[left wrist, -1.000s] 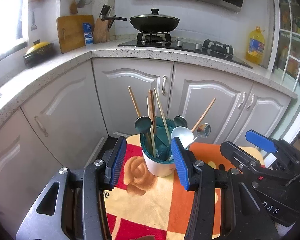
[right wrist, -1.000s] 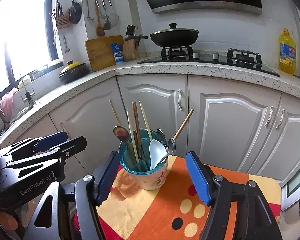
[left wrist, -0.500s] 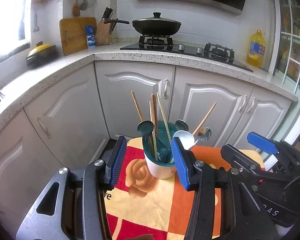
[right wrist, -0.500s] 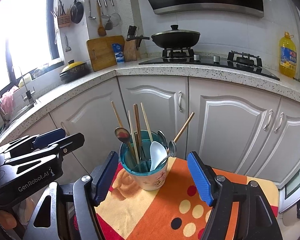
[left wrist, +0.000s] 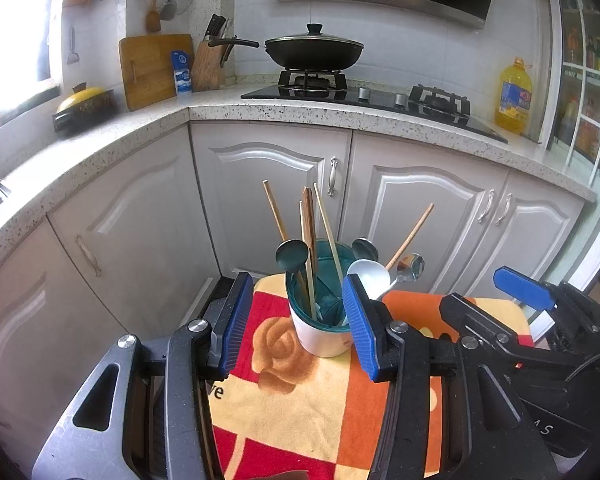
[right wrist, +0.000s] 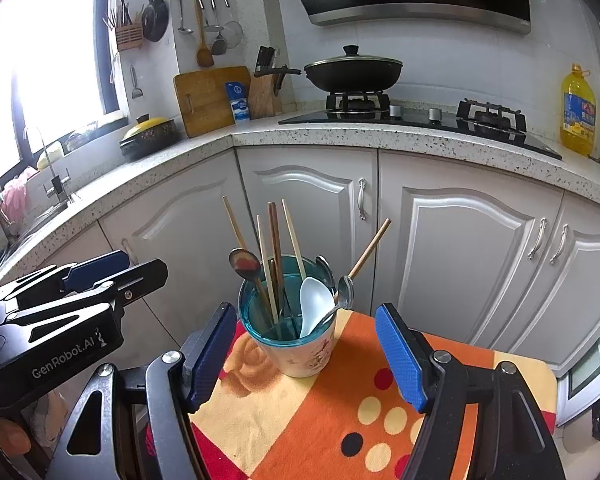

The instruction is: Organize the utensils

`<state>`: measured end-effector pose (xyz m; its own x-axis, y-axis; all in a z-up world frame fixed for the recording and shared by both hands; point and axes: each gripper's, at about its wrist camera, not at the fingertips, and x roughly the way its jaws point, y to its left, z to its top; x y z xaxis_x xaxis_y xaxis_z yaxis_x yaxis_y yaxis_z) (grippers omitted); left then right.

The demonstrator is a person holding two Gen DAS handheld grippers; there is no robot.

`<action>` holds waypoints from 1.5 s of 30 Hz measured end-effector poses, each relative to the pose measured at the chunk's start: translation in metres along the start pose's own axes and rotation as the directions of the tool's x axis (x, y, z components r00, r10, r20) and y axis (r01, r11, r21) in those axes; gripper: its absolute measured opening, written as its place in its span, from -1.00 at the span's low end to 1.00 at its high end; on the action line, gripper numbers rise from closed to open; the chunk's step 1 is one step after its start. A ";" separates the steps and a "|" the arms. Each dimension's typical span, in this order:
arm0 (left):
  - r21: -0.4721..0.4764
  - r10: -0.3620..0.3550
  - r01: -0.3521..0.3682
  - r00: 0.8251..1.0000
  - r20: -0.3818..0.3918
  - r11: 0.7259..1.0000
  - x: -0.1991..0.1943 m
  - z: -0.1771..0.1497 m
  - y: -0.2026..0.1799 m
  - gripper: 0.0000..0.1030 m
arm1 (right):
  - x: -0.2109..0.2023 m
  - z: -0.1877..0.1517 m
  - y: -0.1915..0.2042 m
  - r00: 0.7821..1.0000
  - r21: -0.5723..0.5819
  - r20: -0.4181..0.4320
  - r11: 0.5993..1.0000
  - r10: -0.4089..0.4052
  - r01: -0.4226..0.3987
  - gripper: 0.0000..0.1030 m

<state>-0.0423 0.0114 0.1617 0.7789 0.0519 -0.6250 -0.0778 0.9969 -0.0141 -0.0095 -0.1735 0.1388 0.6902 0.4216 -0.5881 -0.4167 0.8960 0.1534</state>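
Observation:
A white cup with a teal inside (left wrist: 318, 330) (right wrist: 296, 344) stands on a small table under an orange, red and yellow cloth (left wrist: 300, 408) (right wrist: 340, 412). It holds several wooden chopsticks (left wrist: 310, 232) (right wrist: 274, 236), a dark wooden spoon (left wrist: 292, 256) (right wrist: 245, 263), a white soup spoon (left wrist: 369, 274) (right wrist: 315, 304) and metal spoons (left wrist: 410, 267) (right wrist: 345, 290). My left gripper (left wrist: 296, 326) is open and empty, just in front of the cup. My right gripper (right wrist: 308, 354) is open and empty, close before the cup; it also shows at the right of the left wrist view (left wrist: 524, 288).
White kitchen cabinets (left wrist: 268, 200) and a speckled counter (left wrist: 260, 114) stand behind the table. On the counter are a stove with a black pan (left wrist: 314, 50), a knife block (left wrist: 208, 68), a cutting board (left wrist: 154, 70) and a yellow oil bottle (left wrist: 514, 96).
Both grippers have drawn back and risen a little; the cup sits lower in both views. Both stay open. The cup and utensils have not moved.

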 end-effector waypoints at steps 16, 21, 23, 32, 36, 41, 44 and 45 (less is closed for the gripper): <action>0.005 0.005 -0.005 1.000 -0.015 1.000 0.006 -0.001 -0.002 -0.11 | 0.006 -0.002 0.000 1.000 -0.003 -0.020 1.000 0.007 -0.007 0.36; 0.006 0.006 -0.006 1.000 -0.017 1.000 0.006 -0.001 -0.002 -0.11 | 0.008 -0.002 0.000 1.000 -0.005 -0.029 1.000 0.007 -0.007 0.36; 0.007 0.006 -0.006 1.000 -0.018 1.000 0.007 -0.001 -0.002 -0.11 | 0.009 -0.002 -0.001 0.999 -0.004 -0.031 1.000 0.008 -0.008 0.37; 0.010 0.013 -0.013 1.000 -0.021 1.000 0.011 -0.002 -0.002 -0.11 | 0.011 -0.004 -0.001 0.999 -0.004 -0.037 1.000 0.008 -0.008 0.37; 0.008 0.012 -0.012 1.000 -0.024 1.000 0.012 -0.002 -0.002 -0.11 | 0.013 -0.005 -0.002 0.999 -0.003 -0.042 1.000 0.009 -0.009 0.37; 0.008 0.009 -0.009 0.999 -0.031 1.000 0.016 -0.004 -0.002 -0.11 | 0.015 -0.004 -0.004 0.999 -0.002 -0.045 1.000 0.009 -0.009 0.37; 0.007 0.008 -0.008 0.999 -0.035 1.000 0.018 -0.004 -0.003 -0.11 | 0.016 -0.006 -0.006 0.999 0.001 -0.049 1.000 0.010 -0.010 0.37; 0.009 0.009 -0.009 0.999 -0.036 1.000 0.019 -0.004 -0.003 -0.11 | 0.017 -0.006 -0.006 0.999 0.002 -0.051 1.000 0.010 -0.010 0.37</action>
<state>-0.0298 0.0091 0.1472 0.7554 0.0592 -0.6525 -0.0790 0.9969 -0.0010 0.0010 -0.1730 0.1229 0.6550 0.4229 -0.6261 -0.4225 0.8920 0.1605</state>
